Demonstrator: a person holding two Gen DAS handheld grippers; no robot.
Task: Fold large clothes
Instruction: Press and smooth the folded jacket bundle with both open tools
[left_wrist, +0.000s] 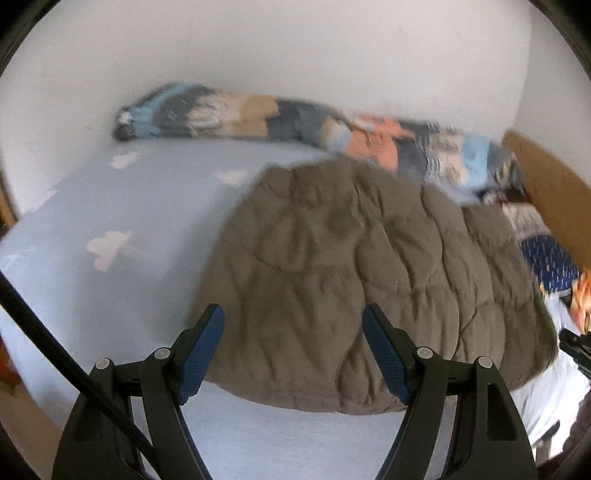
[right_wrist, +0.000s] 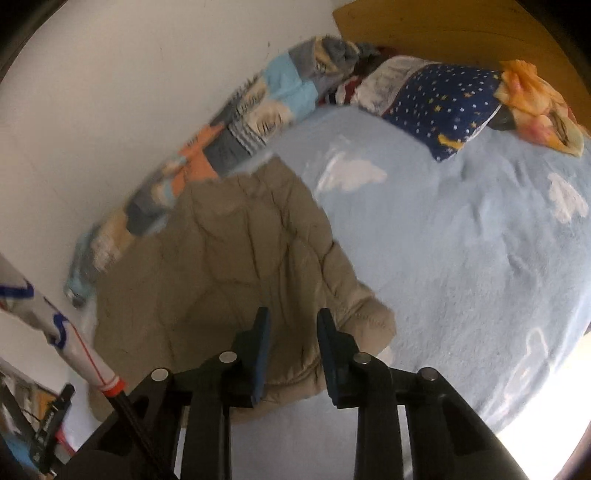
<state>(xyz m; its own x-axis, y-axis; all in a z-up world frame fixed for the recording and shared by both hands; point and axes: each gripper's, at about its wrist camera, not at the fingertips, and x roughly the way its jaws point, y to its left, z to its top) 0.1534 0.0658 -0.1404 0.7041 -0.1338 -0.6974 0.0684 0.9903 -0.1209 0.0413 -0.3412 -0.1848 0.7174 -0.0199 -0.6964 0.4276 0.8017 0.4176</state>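
Left hand-held gripper (left_wrist: 293, 332) spread wide and empty, right hand-held gripper (right_wrist: 293, 332) narrower, gripping nothing, both with ribbed blue pads, above the quilted olive-brown puffer jacket (left_wrist: 351, 280) lying folded on the cloud-print fleece bed (left_wrist: 129, 221); no legible writing.

A quilted jacket (left_wrist: 351, 280) in olive-brown is seen on a pale blue bed sheet (right_wrist: 461, 240) printed with white clouds. A patchwork blanket (left_wrist: 280, 118) of blue, grey, tan and orange is shown, and a navy pillow (right_wrist: 447, 103) dotted with stars.
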